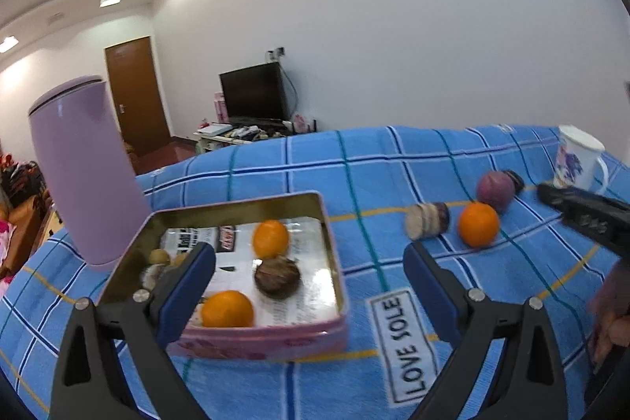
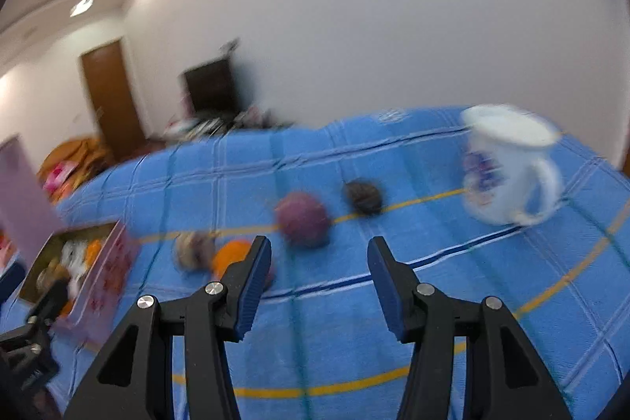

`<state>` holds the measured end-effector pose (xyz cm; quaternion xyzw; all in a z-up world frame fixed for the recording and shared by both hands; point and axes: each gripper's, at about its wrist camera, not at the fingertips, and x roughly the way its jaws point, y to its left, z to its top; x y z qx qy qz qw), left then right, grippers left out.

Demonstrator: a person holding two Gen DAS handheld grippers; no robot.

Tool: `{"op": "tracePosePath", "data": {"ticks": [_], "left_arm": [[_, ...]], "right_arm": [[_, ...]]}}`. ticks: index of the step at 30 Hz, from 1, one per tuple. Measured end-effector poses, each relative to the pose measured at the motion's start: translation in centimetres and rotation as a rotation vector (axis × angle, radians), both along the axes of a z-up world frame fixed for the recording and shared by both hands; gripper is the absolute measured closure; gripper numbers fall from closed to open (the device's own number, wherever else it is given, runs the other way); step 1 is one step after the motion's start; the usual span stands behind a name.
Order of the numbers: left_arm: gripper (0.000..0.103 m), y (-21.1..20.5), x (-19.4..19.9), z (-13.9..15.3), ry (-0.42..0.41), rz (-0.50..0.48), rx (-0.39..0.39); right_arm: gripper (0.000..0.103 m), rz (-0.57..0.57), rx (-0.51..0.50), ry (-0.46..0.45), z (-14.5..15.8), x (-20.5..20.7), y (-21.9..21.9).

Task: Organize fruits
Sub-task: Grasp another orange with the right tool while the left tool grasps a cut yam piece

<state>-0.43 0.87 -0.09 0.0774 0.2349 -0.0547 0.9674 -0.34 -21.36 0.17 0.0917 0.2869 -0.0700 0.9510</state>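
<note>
Both claws gape empty, left claw (image 1: pixel 311 264) over the pink tin (image 1: pixel 275 339) holding two oranges, right claw (image 2: pixel 319 286) before the loose fruit, so on soft checked cloth (image 1: pixel 354 164) close gently around the round purple fruit (image 2: pixel 302 224), then the smooth orange (image 1: pixel 478 224).

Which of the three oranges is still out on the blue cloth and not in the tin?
The orange beside the purple fruit, right of the tin. The other two oranges lie inside the tin.
</note>
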Motion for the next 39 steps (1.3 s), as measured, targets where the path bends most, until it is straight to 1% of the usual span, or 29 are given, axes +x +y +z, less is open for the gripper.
{"op": "tracePosePath", "data": {"ticks": [4, 6, 8, 9, 11, 13, 14, 18, 21, 23, 26, 29, 30, 32, 33, 35, 37, 38, 39], "left_arm": [[0.005, -0.8, 0.1, -0.2, 0.024, -0.007, 0.024], [0.005, -0.9, 0.4, -0.4, 0.046, -0.005, 0.025], [0.005, -0.9, 0.8, -0.5, 0.068, -0.001, 0.024], [0.005, -0.9, 1.1, -0.6, 0.088, -0.002, 0.019], [0.005, -0.9, 1.5, -0.8, 0.11, -0.008, 0.009], [0.005, -1.3, 1.8, -0.9, 0.107, -0.003, 0.01], [0.005, -1.7, 1.9, -0.8, 0.101, -0.006, 0.015], [0.005, -3.7, 2.6, -0.4, 0.091, -0.023, 0.047], [0.005, -5.2, 3.5, -0.1, 0.101, -0.03, 0.05], [0.005, -6.0, 4.2, 0.1, 0.117, -0.039, 0.032], [0.009, -7.9, 5.8, 0.0, 0.156, -0.056, 0.01], [0.018, -9.7, 7.7, -0.5, 0.2, -0.05, -0.007], [0.021, -10.3, 8.2, -0.7, 0.204, -0.048, 0.0], [0.022, -11.4, 9.0, -1.0, 0.216, -0.042, 0.016], [0.022, -11.9, 9.6, -1.3, 0.231, -0.036, 0.011], [0.025, -12.5, 10.4, -1.8, 0.255, -0.034, 0.005], [0.035, -13.1, 11.6, -2.9, 0.307, -0.024, 0.013], [0.038, -13.3, 12.1, -3.5, 0.337, -0.019, 0.013], [0.042, -13.5, 12.7, -4.0, 0.374, -0.019, 0.016]], "right_arm": [[0.05, 0.133, 0.09, 0.131, -1.6, 3.0, 1.7], [0.05, 0.171, 0.07, 0.167, -2.1, 4.4, 2.8], [0.05, 0.174, 0.031, 0.184, -2.4, 5.4, 3.5], [0.05, 0.178, 0.033, 0.195, -2.6, 5.9, 3.6], [0.05, 0.173, 0.052, 0.216, -3.1, 7.0, 3.4], [0.05, 0.19, 0.091, 0.26, -3.7, 8.0, 3.2], [0.052, 0.196, 0.104, 0.262, -4.0, 8.4, 2.9], [0.054, 0.224, 0.121, 0.258, -4.1, 8.1, 2.3], [0.054, 0.183, 0.098, 0.244, -3.7, 6.7, 1.3], [0.054, 0.146, 0.097, 0.189, -2.9, 5.3, 0.1], [0.054, 0.075, 0.066, 0.107, -1.4, 3.1, -1.8], [0.054, 0.021, 0.05, 0.061, -0.8, 1.5, -3.5], [0.054, 0.007, 0.048, 0.056, -0.7, 1.1, -3.9], [0.054, -0.013, 0.062, 0.053, -0.8, 0.5, -5.0], [0.054, -0.021, 0.071, 0.055, -0.9, 0.4, -5.4], [0.054, -0.032, 0.08, 0.061, -1.1, 0.4, -5.7], [0.054, -0.04, 0.091, 0.053, -1.0, 0.3, -6.0], [0.054, -0.049, 0.085, 0.044, -0.9, 0.2, -6.0], [0.054, -0.055, 0.076, 0.037, -0.8, 0.0, -6.0]]}}
